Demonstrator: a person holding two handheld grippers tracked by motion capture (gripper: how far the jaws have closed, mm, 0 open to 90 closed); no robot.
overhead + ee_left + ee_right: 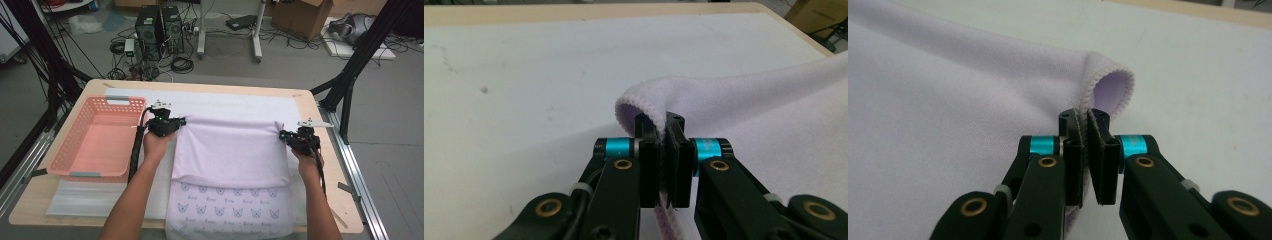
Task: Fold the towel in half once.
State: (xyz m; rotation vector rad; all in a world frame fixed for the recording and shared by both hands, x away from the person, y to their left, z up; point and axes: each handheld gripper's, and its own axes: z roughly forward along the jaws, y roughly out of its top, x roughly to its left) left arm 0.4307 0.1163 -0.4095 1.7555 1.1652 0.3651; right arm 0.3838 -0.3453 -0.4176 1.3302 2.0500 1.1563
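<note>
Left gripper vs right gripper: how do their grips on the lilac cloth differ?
The left gripper pinches the lilac cloth at its far left corner, beside the pink basket; the right gripper pinches the far right corner, away from the basket. In the high view the left gripper sits slightly farther up the table than the right gripper. Both have jaws shut on a hemmed edge, with the cloth lifted.

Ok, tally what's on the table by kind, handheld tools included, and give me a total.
Lilac towel: 1
Pink basket: 1
White mat: 1
Tools: 2, left tool and right tool, both clamped on the towel
Total: 5
</note>
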